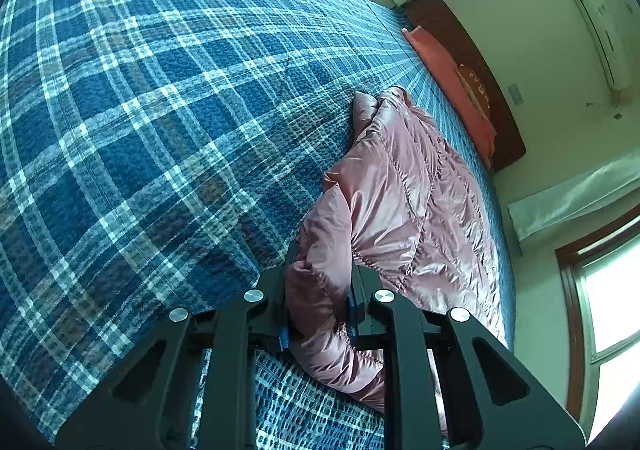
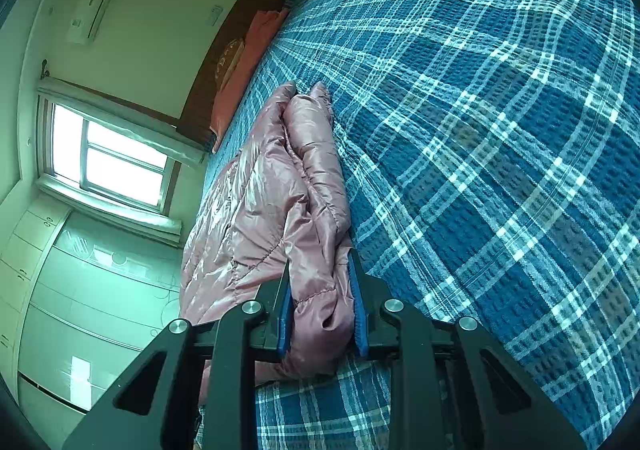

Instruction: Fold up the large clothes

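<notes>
A shiny pink quilted puffer jacket (image 1: 404,194) lies on a blue plaid bed cover (image 1: 160,110). My left gripper (image 1: 320,290) is shut on a thick fold of the jacket's near edge, with fabric bulging between its black fingers. In the right wrist view the same pink jacket (image 2: 260,210) lies in a long folded bundle on the cover (image 2: 500,150). My right gripper (image 2: 322,302) is shut on a bunched edge of the jacket between its blue pads. Each gripper's far fingertip side is partly hidden by fabric.
A salmon pillow (image 1: 456,90) lies against a dark wooden headboard (image 1: 480,62) at the far end of the bed. Walls, windows (image 2: 116,158), an air conditioner (image 1: 604,34) and a white wardrobe (image 2: 80,310) surround the bed.
</notes>
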Available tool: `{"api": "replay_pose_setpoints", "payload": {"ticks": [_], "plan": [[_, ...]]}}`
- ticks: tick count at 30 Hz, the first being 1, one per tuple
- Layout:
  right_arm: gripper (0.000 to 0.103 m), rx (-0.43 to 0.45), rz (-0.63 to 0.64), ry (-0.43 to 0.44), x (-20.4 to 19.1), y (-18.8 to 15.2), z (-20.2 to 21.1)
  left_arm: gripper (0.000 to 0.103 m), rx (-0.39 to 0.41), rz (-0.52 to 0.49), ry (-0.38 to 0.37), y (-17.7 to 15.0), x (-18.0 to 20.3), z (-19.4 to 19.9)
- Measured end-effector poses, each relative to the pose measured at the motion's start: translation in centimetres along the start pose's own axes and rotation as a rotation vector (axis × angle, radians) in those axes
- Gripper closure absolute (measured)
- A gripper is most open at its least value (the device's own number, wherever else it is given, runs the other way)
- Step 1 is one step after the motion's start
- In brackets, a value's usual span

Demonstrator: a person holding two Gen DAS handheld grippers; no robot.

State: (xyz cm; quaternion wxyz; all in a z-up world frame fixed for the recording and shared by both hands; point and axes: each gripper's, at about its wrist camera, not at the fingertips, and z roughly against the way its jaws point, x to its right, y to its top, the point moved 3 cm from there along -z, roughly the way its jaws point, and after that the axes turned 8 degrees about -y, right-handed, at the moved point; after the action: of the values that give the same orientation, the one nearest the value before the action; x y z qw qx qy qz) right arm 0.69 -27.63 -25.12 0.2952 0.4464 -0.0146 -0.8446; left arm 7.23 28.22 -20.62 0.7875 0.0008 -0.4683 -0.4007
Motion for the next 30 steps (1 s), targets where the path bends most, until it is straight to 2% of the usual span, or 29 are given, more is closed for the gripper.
{"api": "replay_pose_setpoints", "payload": {"ticks": [10, 18, 23, 27, 30], "plan": [[0.079, -0.019, -0.023, 0.029, 0.4, -0.2, 0.2, 0.082, -0.002, -0.078, 0.039, -0.2, 1.2, 0.2], [0.076, -0.026, -0.051, 0.052, 1.4, 0.1, 0.7, 0.062, 0.006, -0.108, 0.073, 0.4, 1.4, 1.2], [0.076, -0.019, -0.056, 0.048, 1.8, 0.2, 1.2, 0.054, 0.004, -0.152, 0.111, 0.8, 1.2, 1.8], [0.076, -0.002, -0.052, 0.030, 2.4, 0.6, 2.2, 0.049, 0.005, -0.171, 0.132, 1.3, 1.1, 2.4], [0.069, 0.017, -0.048, -0.006, 3.0, 1.0, 3.1, 0.048, 0.018, -0.191, 0.154, 1.8, 1.2, 3.0]]}}
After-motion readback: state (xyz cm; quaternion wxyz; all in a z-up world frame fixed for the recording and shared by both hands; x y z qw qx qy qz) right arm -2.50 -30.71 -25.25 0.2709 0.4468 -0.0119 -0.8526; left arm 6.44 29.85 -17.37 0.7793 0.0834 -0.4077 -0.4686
